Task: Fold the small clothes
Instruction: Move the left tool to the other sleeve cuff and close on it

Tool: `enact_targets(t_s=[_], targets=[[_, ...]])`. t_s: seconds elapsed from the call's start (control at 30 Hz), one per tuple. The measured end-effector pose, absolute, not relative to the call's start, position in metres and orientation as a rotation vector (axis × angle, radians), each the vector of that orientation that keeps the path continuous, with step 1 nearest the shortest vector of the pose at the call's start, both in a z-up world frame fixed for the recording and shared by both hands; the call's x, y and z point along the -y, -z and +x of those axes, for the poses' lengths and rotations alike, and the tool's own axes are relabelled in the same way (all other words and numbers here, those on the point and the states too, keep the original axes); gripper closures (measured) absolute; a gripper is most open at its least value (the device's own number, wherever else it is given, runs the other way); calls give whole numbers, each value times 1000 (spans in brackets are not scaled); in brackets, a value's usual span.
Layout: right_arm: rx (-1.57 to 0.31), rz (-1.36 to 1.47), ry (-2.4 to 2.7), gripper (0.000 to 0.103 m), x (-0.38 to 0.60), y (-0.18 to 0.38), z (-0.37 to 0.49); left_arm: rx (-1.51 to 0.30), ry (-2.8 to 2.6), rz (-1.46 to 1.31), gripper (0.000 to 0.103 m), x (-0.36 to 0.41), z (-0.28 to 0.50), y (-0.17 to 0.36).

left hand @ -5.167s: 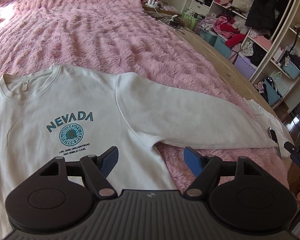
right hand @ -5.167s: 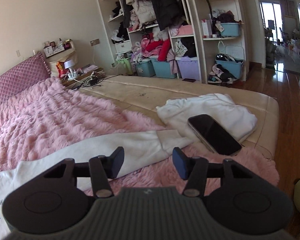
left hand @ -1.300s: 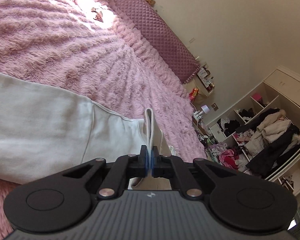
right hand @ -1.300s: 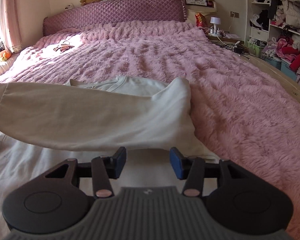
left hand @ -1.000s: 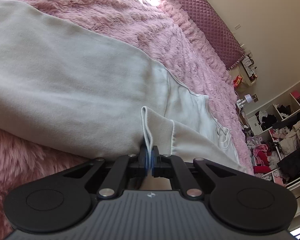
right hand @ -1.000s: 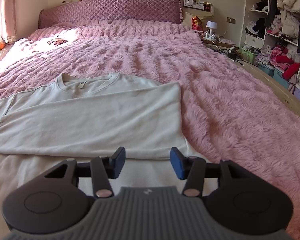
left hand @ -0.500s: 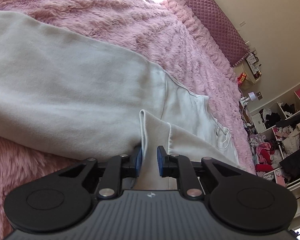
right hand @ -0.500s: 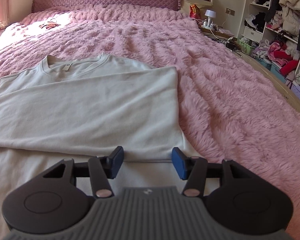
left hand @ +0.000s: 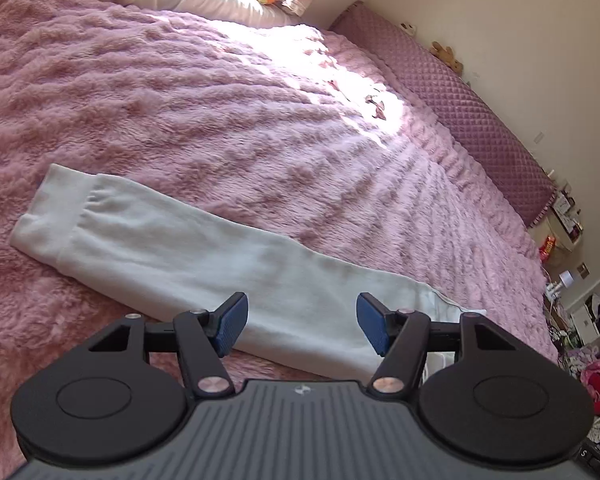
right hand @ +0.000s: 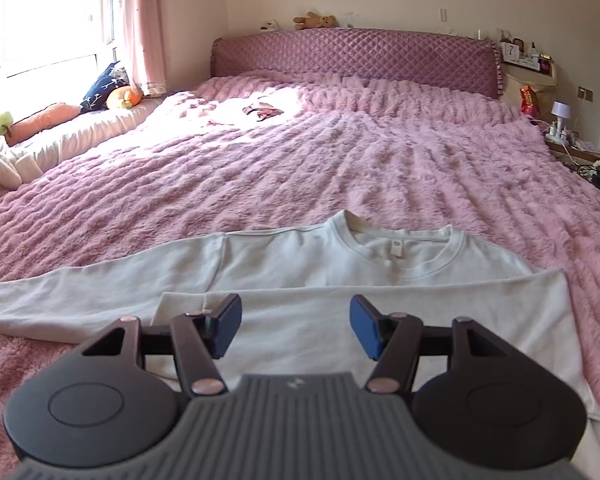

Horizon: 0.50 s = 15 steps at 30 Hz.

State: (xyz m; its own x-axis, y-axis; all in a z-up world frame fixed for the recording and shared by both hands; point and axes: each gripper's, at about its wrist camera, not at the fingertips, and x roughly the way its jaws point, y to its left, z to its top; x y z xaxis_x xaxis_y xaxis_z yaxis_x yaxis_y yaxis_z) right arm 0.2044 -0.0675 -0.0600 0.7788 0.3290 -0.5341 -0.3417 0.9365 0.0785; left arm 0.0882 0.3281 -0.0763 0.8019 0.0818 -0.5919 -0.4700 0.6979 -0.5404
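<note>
White sweatshirt (right hand: 340,276) hem hidden; left gripper (left hand: 298,326), right gripper (right hand: 296,326) fingers wide, empty.

My left gripper (left hand: 299,329), jaws spread wide and holding nothing, hangs over a white sweatshirt sleeve (left hand: 204,256) lying flat on the pink fluffy blanket (left hand: 228,120) (cuff toward the blanket's left edge), quilted headboard (left hand: 452,108) at right.
</note>
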Motion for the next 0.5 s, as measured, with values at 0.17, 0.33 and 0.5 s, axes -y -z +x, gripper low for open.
enact_targets(t_s=[0.17,0.33,0.5], targets=[[-601,-67,-455,47,7,67,196,-485,-502,-895,35,-388,41,104],[-638,-128,-494,47,-29,80,190,-451,-567,-1030,43,-424,19,134],[-661,-155,-505,47,-43,88,192,-440,-566,-1086,49,-440,25,154]])
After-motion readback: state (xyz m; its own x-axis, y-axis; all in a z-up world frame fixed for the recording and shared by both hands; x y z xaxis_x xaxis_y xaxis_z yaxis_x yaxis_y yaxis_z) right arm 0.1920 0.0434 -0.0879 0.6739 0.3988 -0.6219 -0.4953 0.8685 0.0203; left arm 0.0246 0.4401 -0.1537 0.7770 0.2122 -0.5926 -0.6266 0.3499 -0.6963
